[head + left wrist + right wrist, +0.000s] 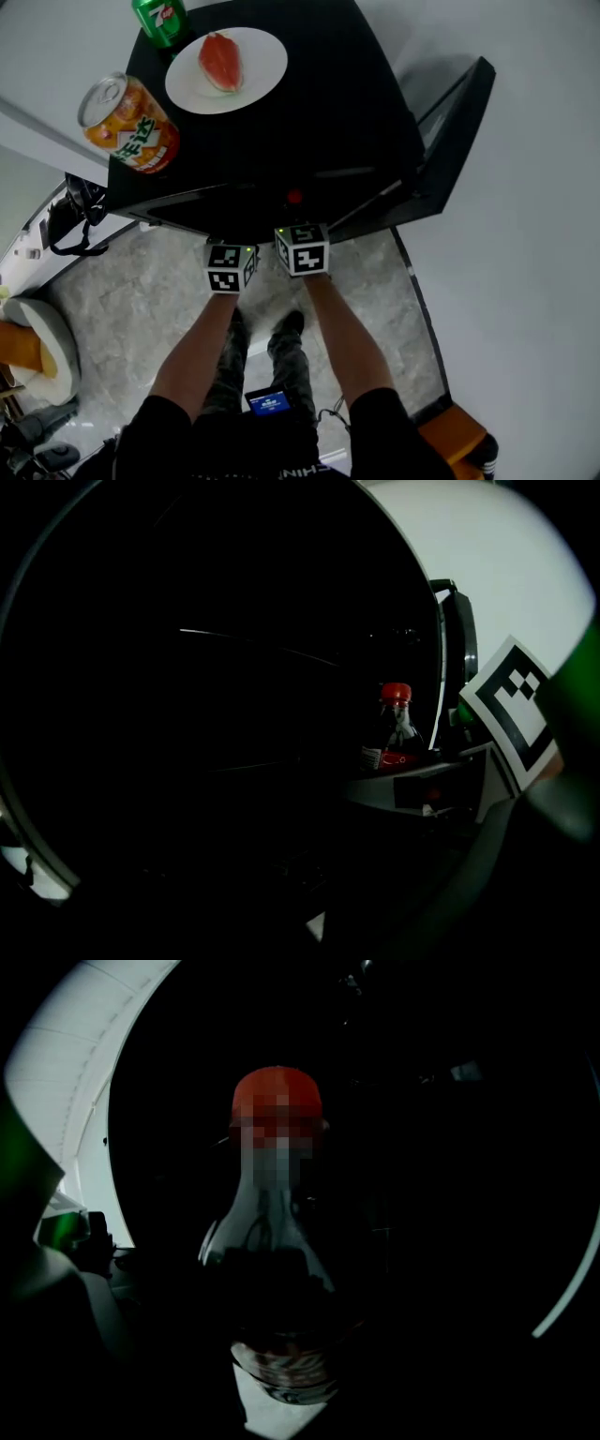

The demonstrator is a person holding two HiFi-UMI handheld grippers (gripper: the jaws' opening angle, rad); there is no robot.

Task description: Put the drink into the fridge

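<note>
My right gripper point(302, 247) clasped the bottle point(274, 1269) at the fridge's point(309, 112) open front; my left gripper's point(230, 266) state I couldn't tell. In that dark interior, the bottle might clip a shelf and topple.

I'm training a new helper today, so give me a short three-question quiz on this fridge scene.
1. True or false: the white plate is empty.
2. Which claw has the red-capped bottle between its jaws? A) left B) right
3. Fill in: the orange can and the green can stand on top of the ___.

Key
1. False: a slice of fruit lies on it.
2. B: the right claw grips it.
3. fridge
</note>
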